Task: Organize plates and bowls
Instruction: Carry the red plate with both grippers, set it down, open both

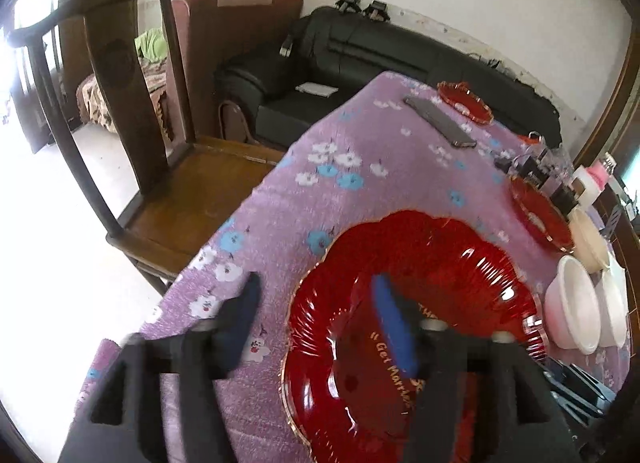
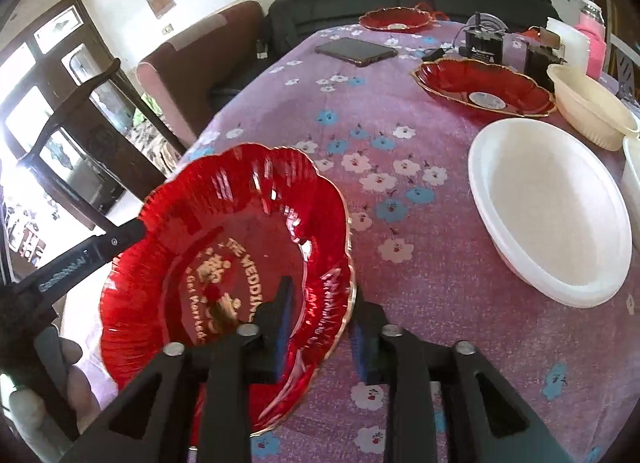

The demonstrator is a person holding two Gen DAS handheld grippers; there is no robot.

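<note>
Plate (image 2: 224,247) rim between right gripper (image 2: 320,337) jaws

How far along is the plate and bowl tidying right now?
Early. Nothing looks stacked yet. In hand: the near red plate, with the right gripper straddling its rim and the left gripper open over its other edge. Left: two more red plates and the white bowl and cream bowl sit separately.
</note>
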